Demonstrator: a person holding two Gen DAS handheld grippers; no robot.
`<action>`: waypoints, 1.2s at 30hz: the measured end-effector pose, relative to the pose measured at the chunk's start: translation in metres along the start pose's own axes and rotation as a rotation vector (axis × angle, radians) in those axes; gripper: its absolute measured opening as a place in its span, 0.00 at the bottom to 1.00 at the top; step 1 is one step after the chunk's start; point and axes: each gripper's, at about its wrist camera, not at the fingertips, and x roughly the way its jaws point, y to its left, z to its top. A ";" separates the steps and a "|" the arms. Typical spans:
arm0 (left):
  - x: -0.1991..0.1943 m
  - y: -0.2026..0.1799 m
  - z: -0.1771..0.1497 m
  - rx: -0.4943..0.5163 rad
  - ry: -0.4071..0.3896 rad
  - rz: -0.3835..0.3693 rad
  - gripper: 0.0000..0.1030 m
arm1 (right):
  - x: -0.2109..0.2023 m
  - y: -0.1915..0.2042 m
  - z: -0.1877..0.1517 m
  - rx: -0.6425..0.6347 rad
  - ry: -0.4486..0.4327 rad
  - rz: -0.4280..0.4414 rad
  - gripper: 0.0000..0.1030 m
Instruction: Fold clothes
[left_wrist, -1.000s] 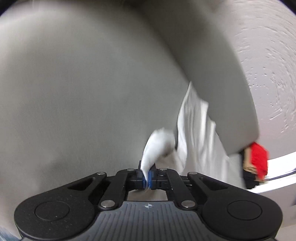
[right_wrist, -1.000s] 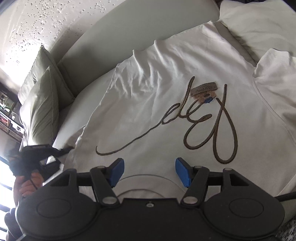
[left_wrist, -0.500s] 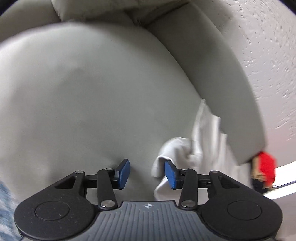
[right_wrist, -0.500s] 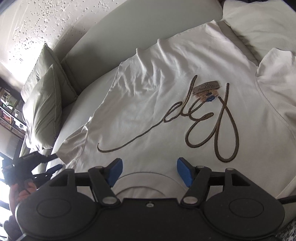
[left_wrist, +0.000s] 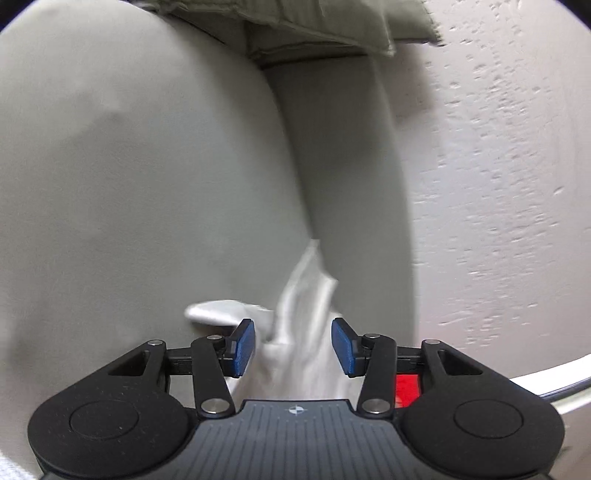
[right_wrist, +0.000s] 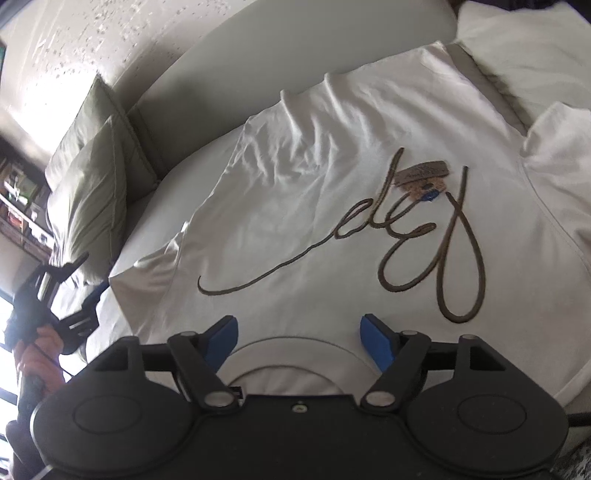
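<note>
A white T-shirt (right_wrist: 332, 192) lies spread face-up across a pale grey cushioned sofa (right_wrist: 295, 59), its front stitched with looping brown cord script (right_wrist: 424, 251) and carrying a small cardboard tag (right_wrist: 423, 175). Soft creases run across the cotton. Two olive pillows (right_wrist: 92, 173) lean at the sofa's end beneath a rough, stippled wall (left_wrist: 498, 184). The right gripper (right_wrist: 299, 334) hovers over the shirt's round neckline, jaws apart and opening, nothing gripped. The left gripper (left_wrist: 293, 345), held in a hand (right_wrist: 38, 354), has its jaws apart over the shirt's rumpled edge (left_wrist: 303, 314), not pinching it.
</note>
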 end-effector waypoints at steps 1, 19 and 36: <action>0.000 0.001 0.000 -0.006 0.012 0.019 0.43 | 0.000 0.001 0.000 -0.005 0.000 -0.001 0.71; 0.055 0.013 0.030 -0.115 0.129 0.222 0.03 | -0.001 -0.004 0.000 0.019 0.000 0.013 0.72; 0.040 -0.043 -0.009 0.620 -0.049 0.626 0.03 | 0.001 0.001 0.001 -0.033 0.013 -0.004 0.73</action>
